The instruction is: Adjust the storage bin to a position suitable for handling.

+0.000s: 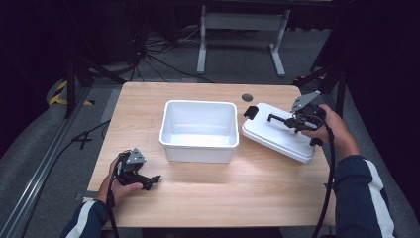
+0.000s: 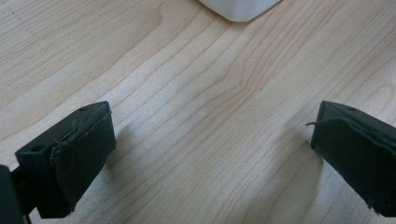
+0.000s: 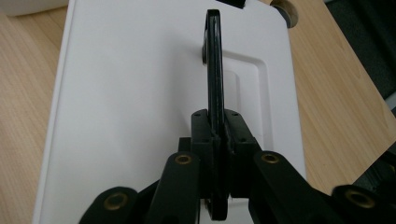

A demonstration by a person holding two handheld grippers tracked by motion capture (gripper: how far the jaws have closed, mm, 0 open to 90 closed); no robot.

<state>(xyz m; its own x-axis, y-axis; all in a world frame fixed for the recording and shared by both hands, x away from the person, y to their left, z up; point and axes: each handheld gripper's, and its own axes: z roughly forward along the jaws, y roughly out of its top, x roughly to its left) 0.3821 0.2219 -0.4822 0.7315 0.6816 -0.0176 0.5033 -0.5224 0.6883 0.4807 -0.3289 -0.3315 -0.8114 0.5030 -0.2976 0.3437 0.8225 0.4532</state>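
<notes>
- The table [image 1: 208, 198] under your hands is pale wood with a fine, wavy grain and a matte top; a small round dark hole [image 1: 246, 97] sits near its far edge.
- The bin [image 1: 199, 130] stands at the middle of the table: white plastic, rectangular, with rounded corners, a rolled rim and smooth, slightly glossy walls. Its inside is bare white; nothing lies in it.
- The lid [image 1: 277, 134] lies flat on the table just right of the bin, apart from it and turned at an angle. It is white, smooth plastic with rounded corners and a shallow stepped panel pressed into its top.
- A thin black handle [image 3: 215, 60] stands on edge along the lid's middle, and a black clip [image 1: 250, 112] sits at the lid's end nearest the bin.
- Your right gripper [image 3: 215, 140] is over the lid, right of the bin, its jaws clenched on the handle.
- Your left gripper [image 1: 154, 179] rests low at the table's near edge, left of and nearer you than the bin. Its black, padded, blocky jaws are spread wide over bare wood, grasping nothing; the bin's corner shows beyond them.
</notes>
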